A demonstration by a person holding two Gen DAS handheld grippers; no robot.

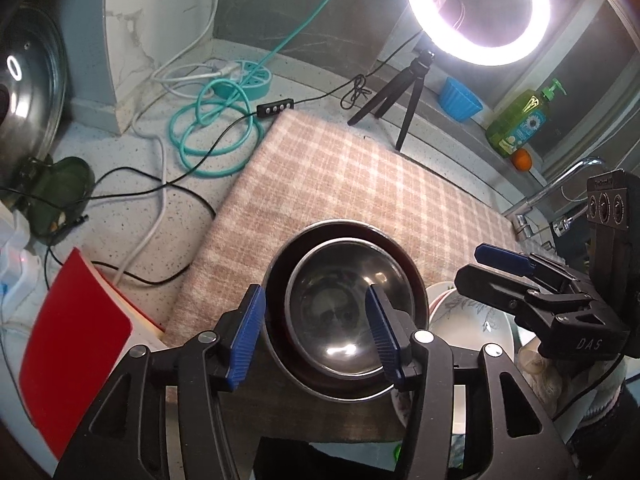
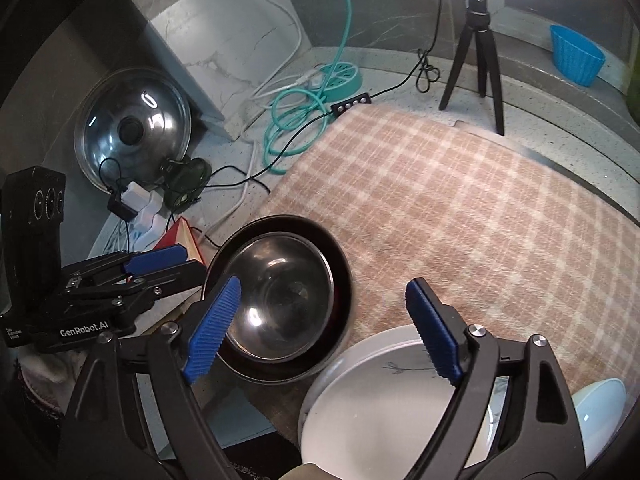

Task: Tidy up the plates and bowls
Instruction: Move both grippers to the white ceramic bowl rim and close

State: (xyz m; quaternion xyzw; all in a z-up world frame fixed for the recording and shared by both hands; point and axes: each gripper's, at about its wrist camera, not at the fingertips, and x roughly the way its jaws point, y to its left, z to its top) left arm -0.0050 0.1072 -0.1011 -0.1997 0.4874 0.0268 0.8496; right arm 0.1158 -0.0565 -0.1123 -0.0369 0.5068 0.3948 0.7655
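Observation:
A small steel bowl [image 1: 340,312] sits nested inside a larger dark steel bowl [image 1: 276,280] on the checked cloth [image 1: 340,176]; both show in the right wrist view, small [image 2: 276,296] and large [image 2: 340,280]. My left gripper [image 1: 316,332] is open, its blue fingers on either side of the small bowl. A white bowl with a grey leaf drawing [image 1: 468,320] stands to the right; in the right wrist view it [image 2: 372,404] lies under my open right gripper [image 2: 324,328]. A pale blue bowl [image 2: 600,404] shows at the lower right.
A ring light on a black tripod [image 1: 400,92], a blue cup [image 1: 460,100] and a green soap bottle [image 1: 520,120] stand at the back. Teal and white cables [image 1: 216,136] lie left of the cloth. A red book [image 1: 76,340], a glass lid [image 2: 132,128] and a tap [image 1: 560,184] are nearby.

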